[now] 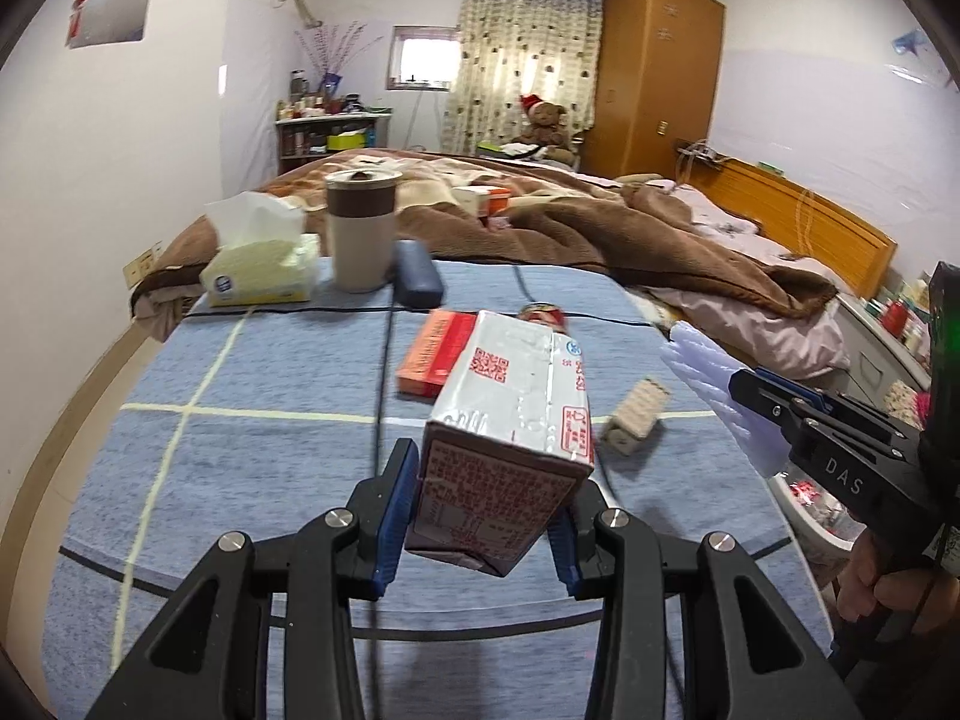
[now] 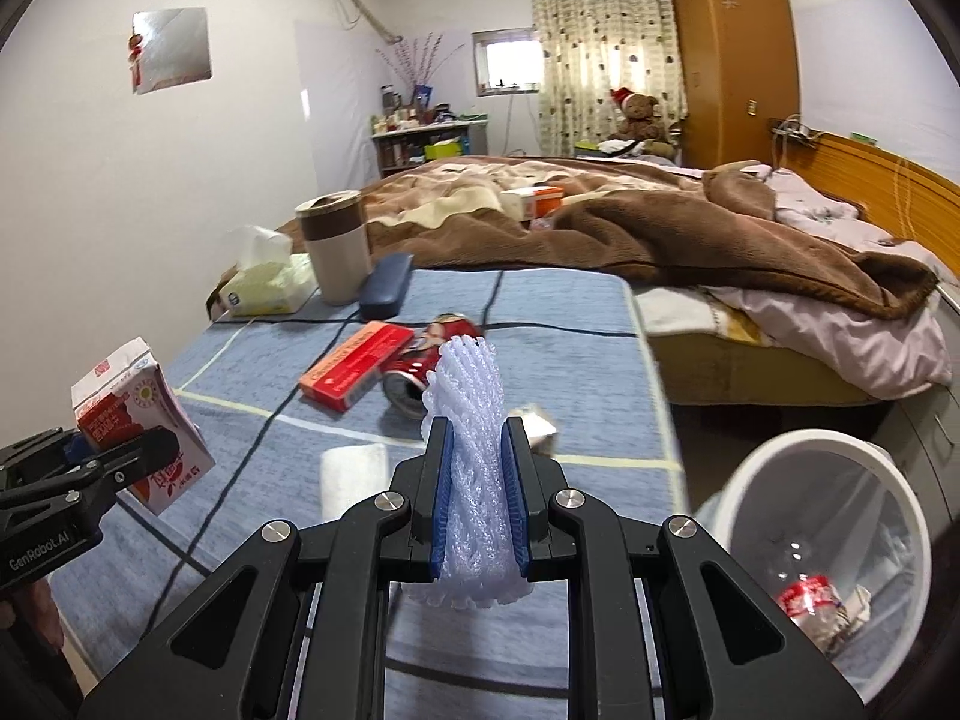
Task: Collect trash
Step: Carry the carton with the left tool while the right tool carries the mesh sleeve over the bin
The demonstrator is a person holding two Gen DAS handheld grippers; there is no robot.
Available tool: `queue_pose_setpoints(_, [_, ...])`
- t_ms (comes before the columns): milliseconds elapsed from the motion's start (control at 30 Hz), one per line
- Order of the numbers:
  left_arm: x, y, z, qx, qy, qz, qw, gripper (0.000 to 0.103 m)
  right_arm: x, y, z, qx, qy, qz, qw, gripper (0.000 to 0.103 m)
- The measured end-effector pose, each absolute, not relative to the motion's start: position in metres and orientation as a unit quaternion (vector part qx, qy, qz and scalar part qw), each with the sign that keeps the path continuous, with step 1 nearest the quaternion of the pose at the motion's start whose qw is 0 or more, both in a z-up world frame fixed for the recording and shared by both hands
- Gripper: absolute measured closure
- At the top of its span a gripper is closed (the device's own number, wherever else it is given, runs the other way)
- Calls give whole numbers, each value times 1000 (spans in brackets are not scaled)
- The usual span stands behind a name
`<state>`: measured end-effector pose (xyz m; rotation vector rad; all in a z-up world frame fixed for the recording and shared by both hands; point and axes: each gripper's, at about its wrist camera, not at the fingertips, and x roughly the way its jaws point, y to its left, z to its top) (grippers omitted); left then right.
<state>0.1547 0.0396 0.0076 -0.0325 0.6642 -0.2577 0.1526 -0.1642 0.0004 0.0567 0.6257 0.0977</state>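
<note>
The left gripper [image 1: 480, 516] clamps a tilted milk carton [image 1: 510, 420] above the blue checked cloth [image 1: 240, 450], while the right gripper [image 2: 477, 480] pinches a white foam net sleeve [image 2: 471, 420] upright. Both point downward over the table. A white bin [image 2: 840, 480], trash inside, stands beside the table's right edge; a crushed red can [image 2: 432, 354] lies ahead.
</note>
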Motion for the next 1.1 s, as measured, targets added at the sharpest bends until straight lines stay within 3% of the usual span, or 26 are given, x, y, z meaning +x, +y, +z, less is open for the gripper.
queue_pose_setpoints(1100, [139,-155,24,42,308,-323,894,61,89,-306,7,74,286,-134,946,86])
